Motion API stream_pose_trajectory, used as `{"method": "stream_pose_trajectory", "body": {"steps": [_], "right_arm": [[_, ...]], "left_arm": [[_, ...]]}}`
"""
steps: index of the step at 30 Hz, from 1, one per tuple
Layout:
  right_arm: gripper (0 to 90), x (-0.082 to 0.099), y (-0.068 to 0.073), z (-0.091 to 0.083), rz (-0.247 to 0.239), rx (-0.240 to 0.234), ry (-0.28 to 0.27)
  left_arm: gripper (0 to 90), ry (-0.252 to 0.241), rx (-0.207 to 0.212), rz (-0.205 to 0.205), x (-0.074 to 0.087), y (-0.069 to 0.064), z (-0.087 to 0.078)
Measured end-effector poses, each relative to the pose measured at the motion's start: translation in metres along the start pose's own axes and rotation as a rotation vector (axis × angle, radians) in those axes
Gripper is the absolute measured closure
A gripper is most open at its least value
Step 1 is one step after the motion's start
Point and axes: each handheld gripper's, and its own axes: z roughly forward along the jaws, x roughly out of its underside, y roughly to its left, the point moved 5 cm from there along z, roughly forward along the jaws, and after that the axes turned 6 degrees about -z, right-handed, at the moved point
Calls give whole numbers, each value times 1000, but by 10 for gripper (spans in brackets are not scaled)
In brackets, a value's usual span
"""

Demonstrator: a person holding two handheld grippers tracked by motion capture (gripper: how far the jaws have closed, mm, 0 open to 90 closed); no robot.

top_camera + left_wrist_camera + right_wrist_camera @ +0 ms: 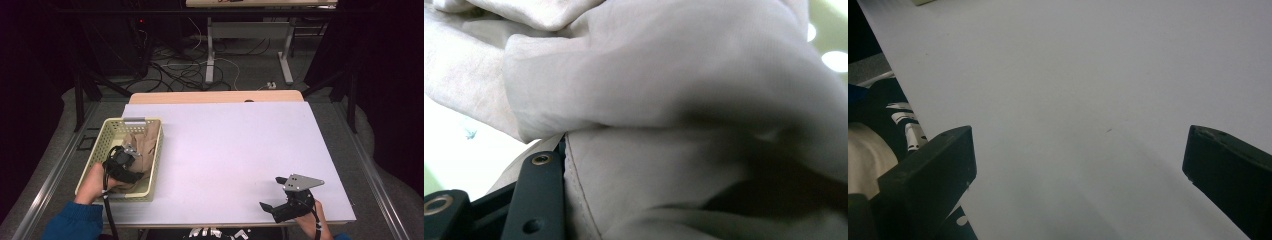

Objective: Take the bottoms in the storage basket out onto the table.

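At five o'clock the right gripper (278, 192) idles over the table (230, 145), jaws spread. At nine o'clock the left gripper (131, 152) digs into beige cloth (142, 142) inside the basket (152, 172); its grip is hidden. Likely next: lifting the cloth out.

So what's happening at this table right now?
A person is working with a handheld gripper in each hand. The left gripper is down in the yellow basket, pressed into a beige cloth that lies there. The right gripper waits open over the bare white table.
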Motion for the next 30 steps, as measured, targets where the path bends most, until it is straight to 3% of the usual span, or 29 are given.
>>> {"method": "stream_pose_trajectory", "body": {"steps": [30], "right_arm": [[3,0,0,0,6,1,0]], "left_arm": [[447,-123,-65,10,3,3,-23]]}}
